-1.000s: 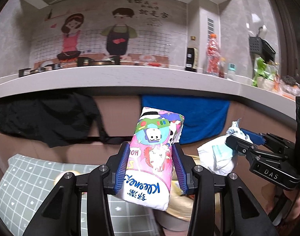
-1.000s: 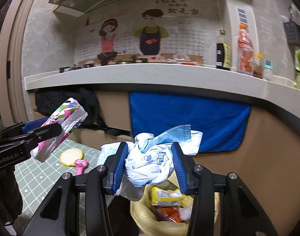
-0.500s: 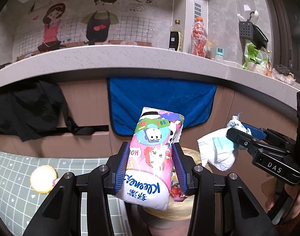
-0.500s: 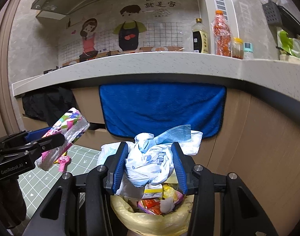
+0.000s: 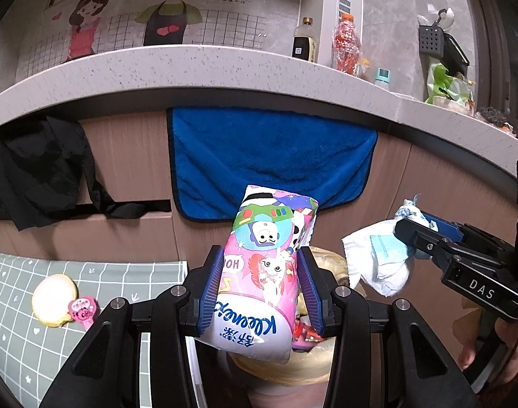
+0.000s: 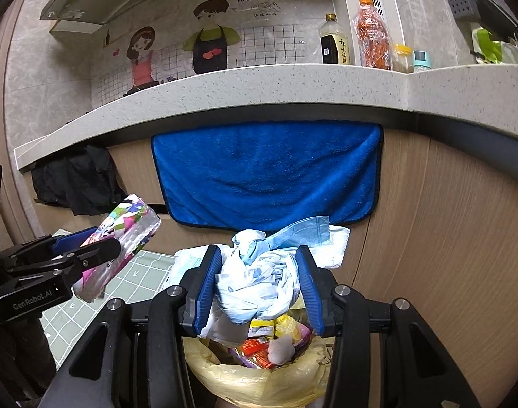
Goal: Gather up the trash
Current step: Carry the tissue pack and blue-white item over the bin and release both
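My left gripper [image 5: 260,290] is shut on a pink cartoon-printed tissue pack [image 5: 262,268] and holds it above a bin lined with a yellow bag [image 5: 286,367]. My right gripper [image 6: 257,287] is shut on a crumpled white and light-blue wad of trash [image 6: 259,278] above the same bin [image 6: 269,377], which holds several wrappers. The tissue pack also shows in the right wrist view [image 6: 119,241], at the left. The wad also shows in the left wrist view [image 5: 378,258], at the right.
A grey countertop [image 6: 293,85] with bottles runs overhead. A blue towel [image 6: 269,173] and a black cloth [image 5: 34,176] hang on the wooden cabinet front. A grey checked mat [image 5: 55,306] at the left carries a round yellow item [image 5: 53,297].
Both grippers have moved right and closer to the cabinet with their loads. The bin now lies directly under both, and the blue towel is centred ahead.
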Motion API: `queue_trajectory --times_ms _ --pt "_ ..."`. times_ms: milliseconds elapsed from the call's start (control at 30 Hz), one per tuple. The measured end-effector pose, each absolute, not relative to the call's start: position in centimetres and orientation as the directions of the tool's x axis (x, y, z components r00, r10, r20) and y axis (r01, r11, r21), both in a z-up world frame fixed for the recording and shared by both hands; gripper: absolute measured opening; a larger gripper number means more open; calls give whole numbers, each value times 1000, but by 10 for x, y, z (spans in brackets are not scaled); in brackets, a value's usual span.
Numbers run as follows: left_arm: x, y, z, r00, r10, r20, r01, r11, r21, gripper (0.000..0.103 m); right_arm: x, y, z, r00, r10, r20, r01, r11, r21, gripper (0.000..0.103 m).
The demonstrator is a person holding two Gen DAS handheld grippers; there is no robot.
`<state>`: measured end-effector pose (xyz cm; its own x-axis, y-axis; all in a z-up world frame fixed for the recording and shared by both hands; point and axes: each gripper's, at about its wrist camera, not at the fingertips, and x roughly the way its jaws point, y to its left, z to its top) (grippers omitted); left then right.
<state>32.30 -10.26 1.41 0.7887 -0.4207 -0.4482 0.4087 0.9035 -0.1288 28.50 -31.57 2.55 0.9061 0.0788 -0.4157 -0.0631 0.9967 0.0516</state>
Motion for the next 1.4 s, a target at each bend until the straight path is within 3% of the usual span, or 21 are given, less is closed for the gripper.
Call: queue_trajectory --times_ms 1100,1133,1233,1400 --pt "387 -124 -39 719 -440 -538 406 894 -188 45 342 -330 -22 853 99 -513 -43 992 120 45" --pt "391 -125 -40 708 -461 -534 424 883 -200 45 344 -332 -24 853 95 -513 -35 992 124 45" --pt "407 -125 -45 639 -548 -539 485 831 -270 54 350 -340 -30 847 96 -524 -10 986 164 62" --pt "415 -111 -40 635 -556 -536 474 829 -298 67 349 -348 -39 830 98 -548 21 978 207 63"
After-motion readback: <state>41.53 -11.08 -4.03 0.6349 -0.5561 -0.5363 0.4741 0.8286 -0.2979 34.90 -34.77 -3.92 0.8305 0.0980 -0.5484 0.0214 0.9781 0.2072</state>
